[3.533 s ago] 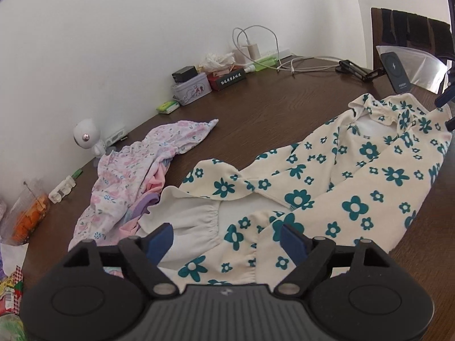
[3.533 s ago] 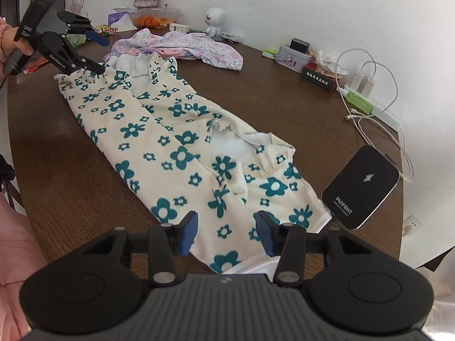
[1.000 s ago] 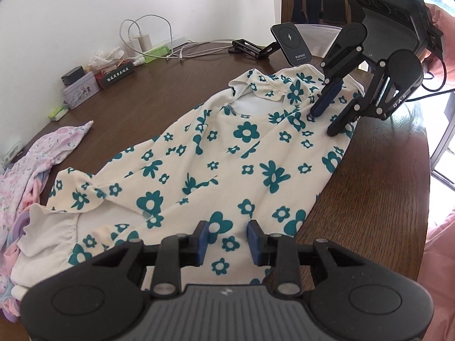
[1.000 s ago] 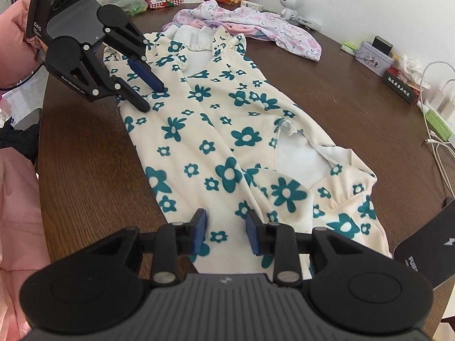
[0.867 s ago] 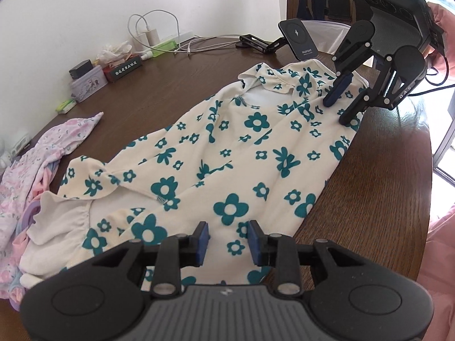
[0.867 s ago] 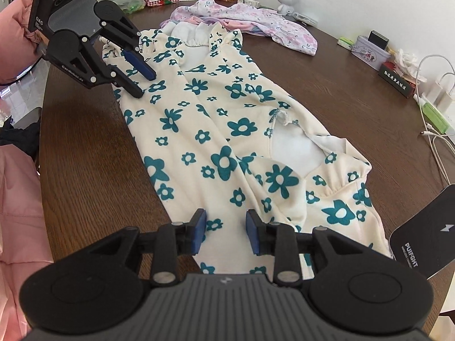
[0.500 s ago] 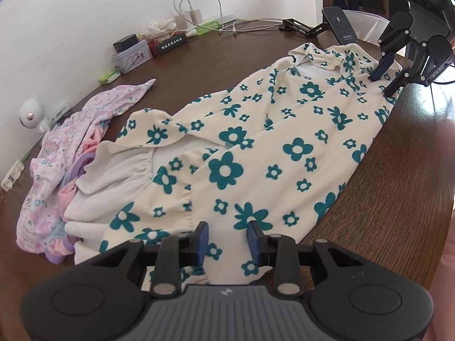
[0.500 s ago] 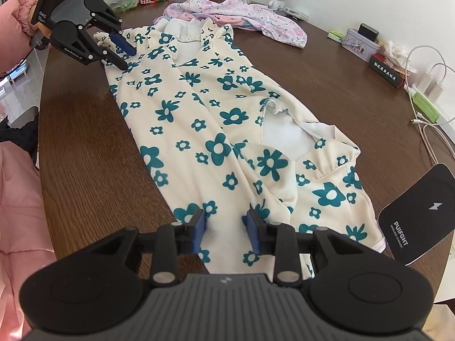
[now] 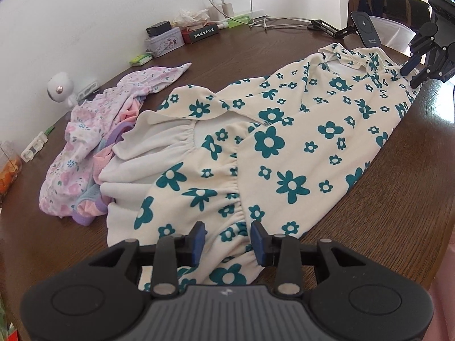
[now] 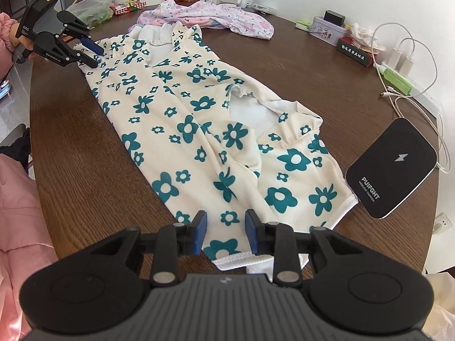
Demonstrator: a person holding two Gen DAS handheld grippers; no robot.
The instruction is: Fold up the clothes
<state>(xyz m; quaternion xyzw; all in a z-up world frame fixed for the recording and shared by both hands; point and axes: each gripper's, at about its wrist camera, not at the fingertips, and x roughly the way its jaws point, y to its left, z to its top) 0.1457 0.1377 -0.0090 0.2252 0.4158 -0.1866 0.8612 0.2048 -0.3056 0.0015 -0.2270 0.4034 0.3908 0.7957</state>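
Care was what this step needed: my left gripper point(image 9: 227, 240), jaws opening over the gathered hem, and my right gripper point(image 10: 225, 231), jaws apart over the collar end, each had to pinch the floral garment point(image 10: 193, 130), stretched toward twelve o'clock, by one edge.

The cream floral garment point(image 9: 287, 153) stretches along the near side of the brown surface point(image 10: 327, 85), leaving a bare strip between it and the wall-side clutter, wide enough for a claw to pass. A black wireless charger pad point(image 10: 394, 167) stands tilted just beside the garment's hem corner, narrowing the way round that end. At the other end a heap of pink floral clothes point(image 9: 93, 139) lies against the gathered edge. Along the wall stand a small tin point(image 9: 165, 41), a dark box point(image 9: 203, 32), chargers with white cables point(image 10: 409, 65) and a white robot figure point(image 9: 60, 89). The near rim beside the garment is bare wood.
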